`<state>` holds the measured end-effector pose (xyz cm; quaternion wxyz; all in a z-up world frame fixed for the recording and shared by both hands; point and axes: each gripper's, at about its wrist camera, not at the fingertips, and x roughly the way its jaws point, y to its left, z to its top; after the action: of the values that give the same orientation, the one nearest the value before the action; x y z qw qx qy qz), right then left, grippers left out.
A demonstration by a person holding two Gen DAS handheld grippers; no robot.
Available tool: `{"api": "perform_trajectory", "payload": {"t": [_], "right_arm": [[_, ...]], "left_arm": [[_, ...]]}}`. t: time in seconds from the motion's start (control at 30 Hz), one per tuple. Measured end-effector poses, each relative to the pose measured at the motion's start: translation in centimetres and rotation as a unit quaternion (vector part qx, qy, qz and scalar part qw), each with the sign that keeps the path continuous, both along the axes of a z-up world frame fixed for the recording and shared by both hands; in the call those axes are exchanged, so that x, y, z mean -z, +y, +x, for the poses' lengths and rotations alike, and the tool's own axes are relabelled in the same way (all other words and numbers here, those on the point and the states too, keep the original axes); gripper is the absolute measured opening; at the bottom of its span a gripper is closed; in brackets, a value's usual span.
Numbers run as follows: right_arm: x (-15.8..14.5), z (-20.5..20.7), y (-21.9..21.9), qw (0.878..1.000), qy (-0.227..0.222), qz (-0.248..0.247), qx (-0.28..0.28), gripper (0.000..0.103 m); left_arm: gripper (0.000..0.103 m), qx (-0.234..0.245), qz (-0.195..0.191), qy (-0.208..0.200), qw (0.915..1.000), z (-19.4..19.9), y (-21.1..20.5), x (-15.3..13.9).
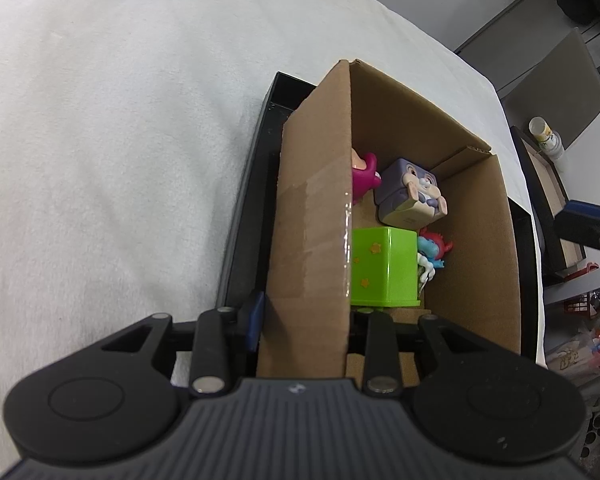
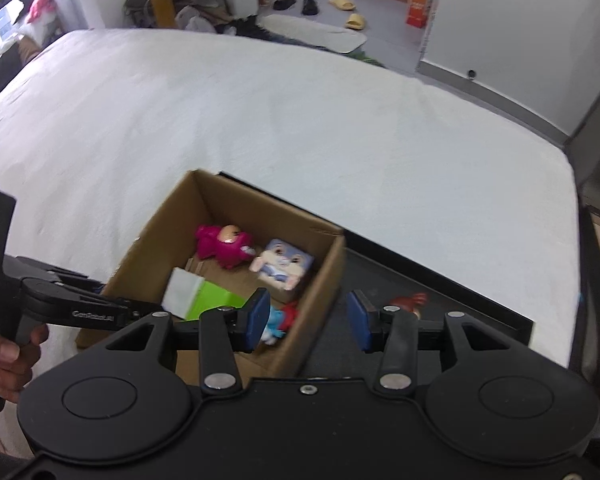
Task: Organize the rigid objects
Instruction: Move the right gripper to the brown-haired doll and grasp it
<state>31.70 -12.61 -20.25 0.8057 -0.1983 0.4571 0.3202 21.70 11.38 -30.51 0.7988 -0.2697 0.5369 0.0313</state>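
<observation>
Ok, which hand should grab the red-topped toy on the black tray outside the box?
Right. The right gripper is open, with the red-topped toy just beyond its fingers on the black tray. The left gripper is clamped on the cardboard box wall.

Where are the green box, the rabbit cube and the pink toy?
green box point(image 1: 382, 266), left wrist view, on its side face with the stars.
rabbit cube point(image 1: 412, 194), left wrist view, on the face with the rabbit's head.
pink toy point(image 2: 224, 248), right wrist view, on its pink body.
</observation>
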Motion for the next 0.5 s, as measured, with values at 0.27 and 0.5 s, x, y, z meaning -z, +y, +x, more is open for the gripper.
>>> {"api": "perform_trajectory", "payload": {"t": [0.27,0.5], "right_arm": [[0.8,1.3,-3.0,0.999,0.001,-0.006,0.036,0.045],[3.2,2.5,-4.5,0.999,0.009,-0.001,0.050,0.051]], "left_arm": [[0.032,0.001,0.002,0.001,1.0000,0.0,-0.1,0.0],[0.032,0.003,0.004,0.002,1.0000,0.1,-0.2,0.0]]}}
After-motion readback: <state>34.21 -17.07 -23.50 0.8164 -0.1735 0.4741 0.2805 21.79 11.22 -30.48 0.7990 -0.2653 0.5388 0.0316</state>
